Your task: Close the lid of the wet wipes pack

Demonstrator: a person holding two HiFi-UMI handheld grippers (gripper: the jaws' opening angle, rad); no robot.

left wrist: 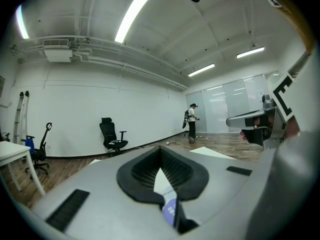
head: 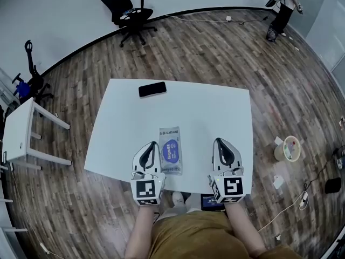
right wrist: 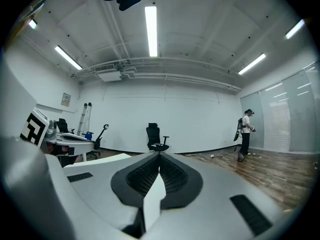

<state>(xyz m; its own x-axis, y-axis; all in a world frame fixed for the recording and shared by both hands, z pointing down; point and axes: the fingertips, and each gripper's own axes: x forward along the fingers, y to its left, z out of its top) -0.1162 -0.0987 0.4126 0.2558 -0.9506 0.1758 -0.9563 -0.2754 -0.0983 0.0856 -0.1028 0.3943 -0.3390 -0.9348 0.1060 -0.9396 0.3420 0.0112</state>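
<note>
The wet wipes pack (head: 170,150) lies flat on the white table (head: 205,112), close to the front edge. It is pale, with a blue oval lid patch in its middle. Whether that lid is fully down I cannot tell. My left gripper (head: 153,144) rests just left of the pack and is shut on nothing. My right gripper (head: 218,141) rests apart to the right of the pack, also shut and empty. In the left gripper view, a strip of the pack (left wrist: 170,210) shows through the gap below the shut left gripper (left wrist: 161,151). Only bare white table (right wrist: 153,199) shows below the shut right gripper (right wrist: 160,155).
A black phone (head: 152,89) lies near the table's far edge. On the wooden floor are an office chair (head: 130,11) at the back, a small white table (head: 19,131) to the left and a tape roll (head: 287,148) and cables to the right. A person (head: 285,4) stands far right.
</note>
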